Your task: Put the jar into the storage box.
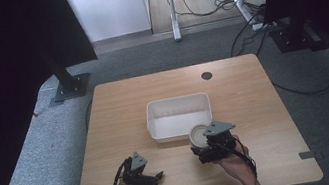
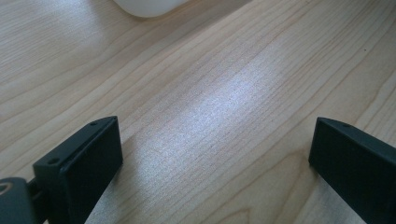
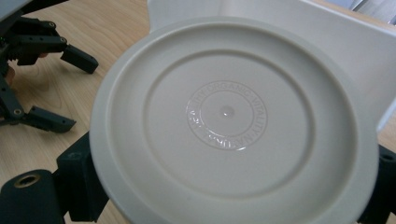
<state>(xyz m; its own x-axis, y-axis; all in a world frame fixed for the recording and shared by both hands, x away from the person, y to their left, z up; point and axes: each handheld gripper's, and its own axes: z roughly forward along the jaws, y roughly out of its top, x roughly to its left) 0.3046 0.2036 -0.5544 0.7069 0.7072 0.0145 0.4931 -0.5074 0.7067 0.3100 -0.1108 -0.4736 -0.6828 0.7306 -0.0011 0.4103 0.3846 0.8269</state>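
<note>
My right gripper (image 1: 201, 139) is shut on a round cream plate (image 1: 198, 134), holding it by its edges just in front of the white rectangular bin (image 1: 179, 116). In the right gripper view the plate (image 3: 229, 126) shows its ringed base with an embossed stamp, and the bin's wall (image 3: 345, 42) rises right behind it. My left gripper (image 1: 159, 177) rests low on the table near the front edge, open, with nothing between its jaws. In the left gripper view its two black fingers (image 2: 84, 163) stand wide apart over bare wood. The left gripper (image 3: 65, 88) also appears at the left of the right gripper view.
The wooden table (image 1: 119, 105) has a round cable hole (image 1: 207, 75) at the back. A corner of the white bin (image 2: 149, 7) shows at the top of the left gripper view. Dark stands, a desk frame and cables lie on the carpet around the table.
</note>
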